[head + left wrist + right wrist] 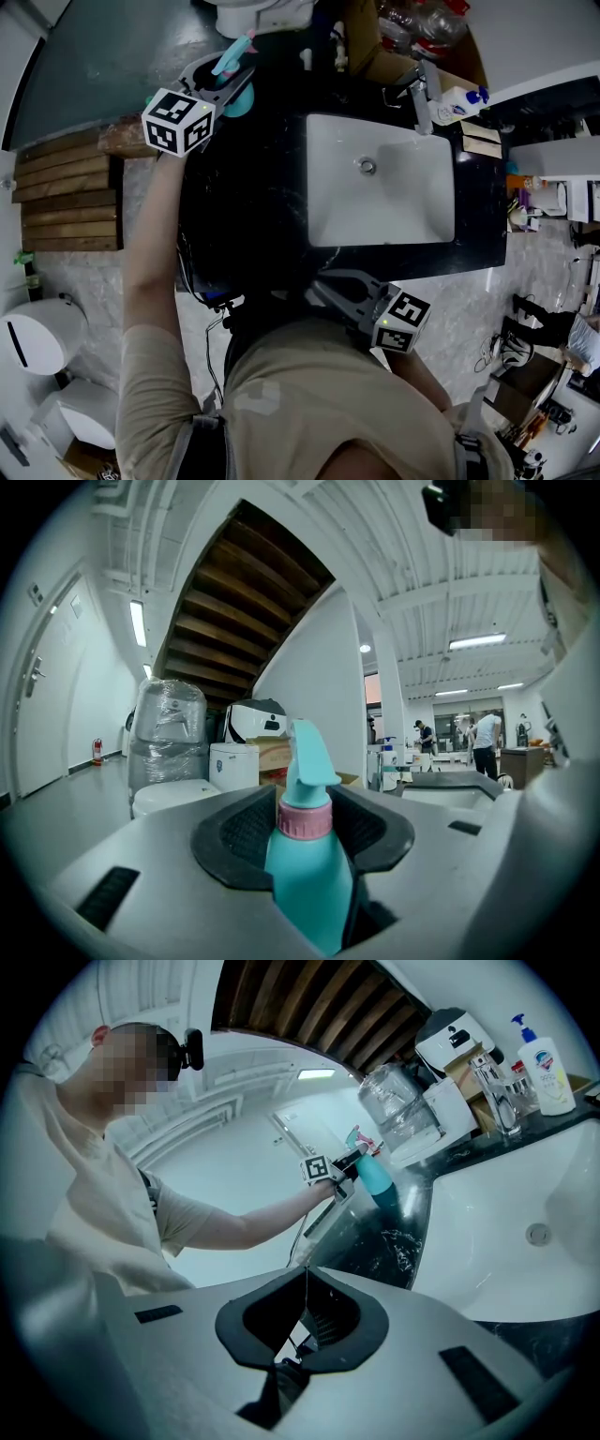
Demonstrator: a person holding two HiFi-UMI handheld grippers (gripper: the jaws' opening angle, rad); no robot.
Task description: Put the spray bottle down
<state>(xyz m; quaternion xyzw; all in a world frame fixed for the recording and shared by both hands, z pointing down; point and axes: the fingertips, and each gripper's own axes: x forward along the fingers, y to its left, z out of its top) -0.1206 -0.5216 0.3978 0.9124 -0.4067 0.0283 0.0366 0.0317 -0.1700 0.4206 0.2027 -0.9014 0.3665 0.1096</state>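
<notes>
While the left gripper (228, 82) is holding the bottle (236, 96) over the counter's (272, 216) left end in the head view, its own view is showing the jaws pinching just below the collar (304, 819), a good hold on what is probably light, stiff, slick plastic. In its view, the right gripper (305, 1305) is idling, pressed together, empty.

Bare black countertop (267, 187) lies open left of the white sink (323, 141); the left gripper (230, 80), clamped on the spray bottle (232, 58), fills its far left corner, while faucet (424, 98), soap bottle (457, 103) and cardboard box (364, 37) (far edge) block the right.
</notes>
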